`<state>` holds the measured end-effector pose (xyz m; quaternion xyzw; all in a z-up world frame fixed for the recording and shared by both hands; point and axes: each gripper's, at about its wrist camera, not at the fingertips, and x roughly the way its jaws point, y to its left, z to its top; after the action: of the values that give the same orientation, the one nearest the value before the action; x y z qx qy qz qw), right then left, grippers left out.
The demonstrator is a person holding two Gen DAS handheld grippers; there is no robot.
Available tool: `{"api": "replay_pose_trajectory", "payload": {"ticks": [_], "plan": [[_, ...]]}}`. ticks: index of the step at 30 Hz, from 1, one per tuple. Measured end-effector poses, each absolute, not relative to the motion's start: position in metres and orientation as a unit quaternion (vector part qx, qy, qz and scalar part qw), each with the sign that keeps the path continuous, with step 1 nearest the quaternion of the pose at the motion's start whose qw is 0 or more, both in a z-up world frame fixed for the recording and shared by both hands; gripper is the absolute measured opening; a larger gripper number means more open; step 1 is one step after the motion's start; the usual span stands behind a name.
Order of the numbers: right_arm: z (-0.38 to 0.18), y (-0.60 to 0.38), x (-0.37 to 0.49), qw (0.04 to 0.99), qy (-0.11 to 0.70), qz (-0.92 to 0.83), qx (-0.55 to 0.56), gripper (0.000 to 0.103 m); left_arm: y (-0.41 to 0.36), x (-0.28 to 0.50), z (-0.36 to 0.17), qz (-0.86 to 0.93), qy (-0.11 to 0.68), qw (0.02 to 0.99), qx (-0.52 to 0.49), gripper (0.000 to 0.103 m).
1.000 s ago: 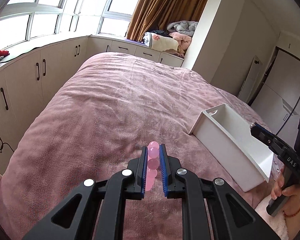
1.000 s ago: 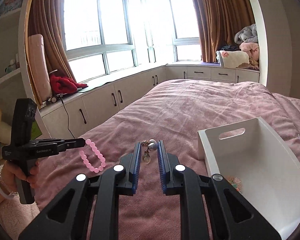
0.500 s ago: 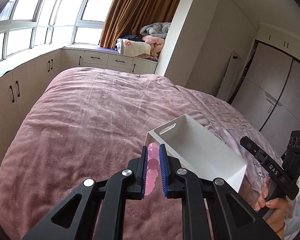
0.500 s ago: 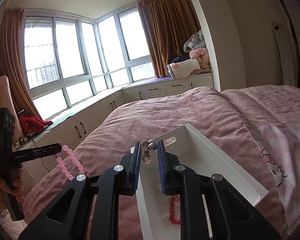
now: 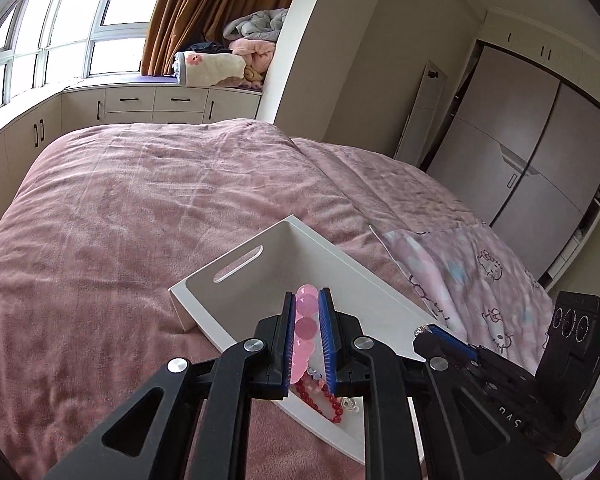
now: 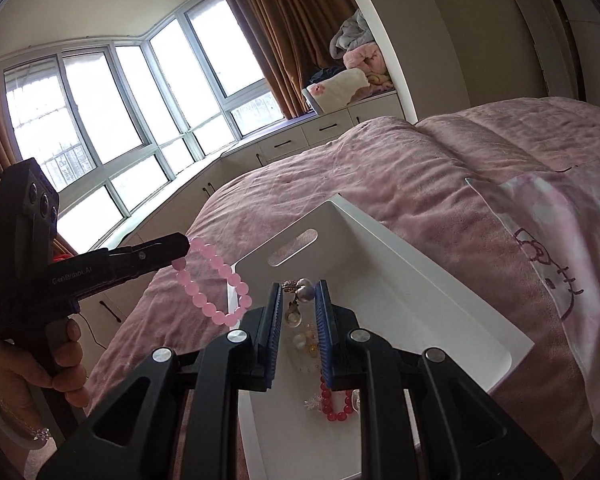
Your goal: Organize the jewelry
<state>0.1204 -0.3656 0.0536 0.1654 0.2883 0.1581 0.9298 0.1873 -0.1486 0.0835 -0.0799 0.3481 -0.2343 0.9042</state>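
My left gripper [image 5: 307,300] is shut on a pink bead bracelet [image 5: 305,322], held just above the near end of a white tray [image 5: 204,286] on the bed. From the right wrist view the bracelet [image 6: 216,280] hangs as a loop from the left gripper [image 6: 182,250]. My right gripper [image 6: 298,290] is shut on a pearl and gold earring [image 6: 300,292], held above the white tray [image 6: 440,280]. A red bead bracelet [image 6: 336,402] and small pale pieces [image 6: 304,340] lie in the tray. The right gripper also shows in the left wrist view [image 5: 424,332].
The tray sits on a pink bedspread [image 5: 140,208]. A Hello Kitty pillowcase [image 5: 480,276] lies right of it. White window-seat cabinets [image 5: 148,106] with folded blankets [image 5: 236,66] run along the far side; wardrobes [image 5: 540,140] stand at right.
Both grippers have swung toward the tray and now hover over it, each still holding its piece. The tray looks closer and its contents have come into view.
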Motion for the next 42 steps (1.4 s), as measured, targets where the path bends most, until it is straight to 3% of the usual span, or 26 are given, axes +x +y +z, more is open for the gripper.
{"api": "replay_pose_trajectory", "payload": {"ticks": [14,15,17,20,22,25,29,31,42], "plan": [[0.037,-0.375,0.131,0.914,0.317,0.159,0.199,0.018,-0.196,0.227,0.039,-0.246,0.393,0.885,-0.044,0.018],[0.036,-0.375,0.132,0.913,0.319,0.158,0.199,0.019,-0.197,0.229,0.037,-0.242,0.393,0.886,-0.041,0.019],[0.034,-0.375,0.134,0.912,0.322,0.155,0.199,0.02,-0.197,0.23,0.036,-0.237,0.392,0.888,-0.038,0.036],[0.032,-0.375,0.136,0.911,0.325,0.156,0.2,0.02,-0.193,0.231,0.037,-0.23,0.388,0.892,-0.036,0.04],[0.032,-0.375,0.137,0.911,0.324,0.155,0.201,0.033,-0.189,0.23,0.038,-0.222,0.386,0.895,-0.033,0.044],[0.033,-0.375,0.135,0.916,0.316,0.147,0.201,0.053,-0.178,0.222,0.042,-0.201,0.375,0.905,-0.028,0.061],[0.037,-0.377,0.132,0.921,0.298,0.143,0.207,0.066,-0.157,0.207,0.053,-0.169,0.357,0.918,-0.03,0.086],[0.04,-0.376,0.13,0.922,0.292,0.143,0.207,0.069,-0.145,0.198,0.059,-0.156,0.348,0.924,-0.035,0.091],[0.083,-0.362,0.114,0.932,0.272,0.142,0.194,0.095,-0.105,0.146,0.08,-0.112,0.319,0.94,-0.039,0.096]]}}
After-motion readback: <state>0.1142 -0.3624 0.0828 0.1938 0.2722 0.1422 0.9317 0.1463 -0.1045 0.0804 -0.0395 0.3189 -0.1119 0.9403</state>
